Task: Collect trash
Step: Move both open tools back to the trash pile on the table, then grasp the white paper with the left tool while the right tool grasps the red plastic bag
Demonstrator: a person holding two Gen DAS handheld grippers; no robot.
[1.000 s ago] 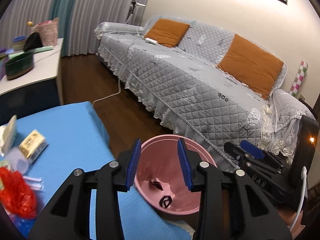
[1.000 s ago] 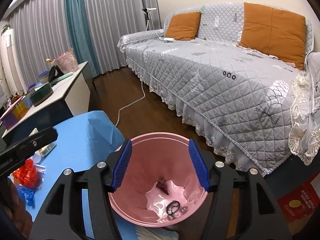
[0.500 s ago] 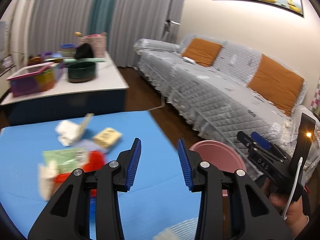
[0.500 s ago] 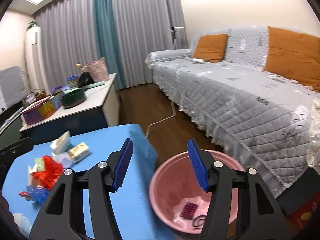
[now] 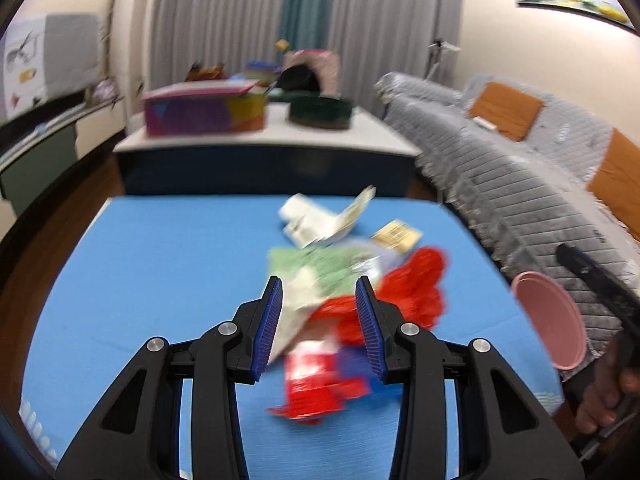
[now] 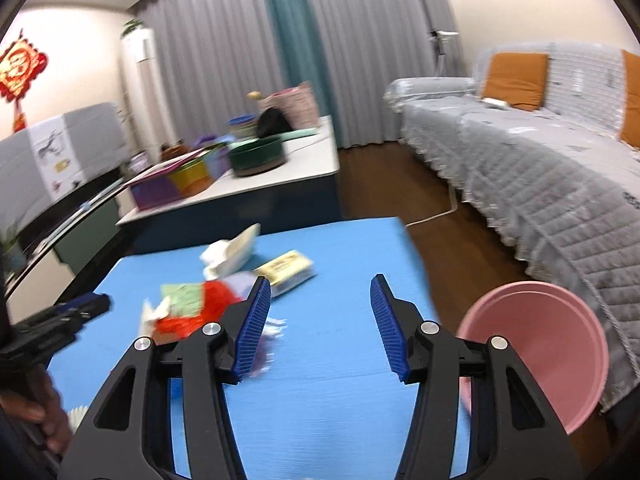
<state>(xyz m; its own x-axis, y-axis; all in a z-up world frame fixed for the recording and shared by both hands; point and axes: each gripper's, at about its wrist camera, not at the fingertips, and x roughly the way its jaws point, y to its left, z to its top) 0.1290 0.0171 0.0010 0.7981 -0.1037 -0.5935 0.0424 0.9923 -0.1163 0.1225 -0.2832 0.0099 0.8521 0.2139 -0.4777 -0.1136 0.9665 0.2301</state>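
Left gripper (image 5: 319,322) tilts down over the blue table (image 5: 160,264), jaws apart and holding nothing, the blurred trash pile (image 5: 360,280) lying beneath and just beyond its tips. Right gripper (image 6: 316,322) angles down over bare blue to the pile's right, jaws apart and just closing a little, nothing between them. Pink bin (image 6: 548,344) stands off the table's right edge, beside the grey sofa (image 6: 540,168).

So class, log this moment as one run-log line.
phase: heading to trash pile | left gripper: open, empty, over pile | right gripper: open, empty, just been closing | bin: beside table
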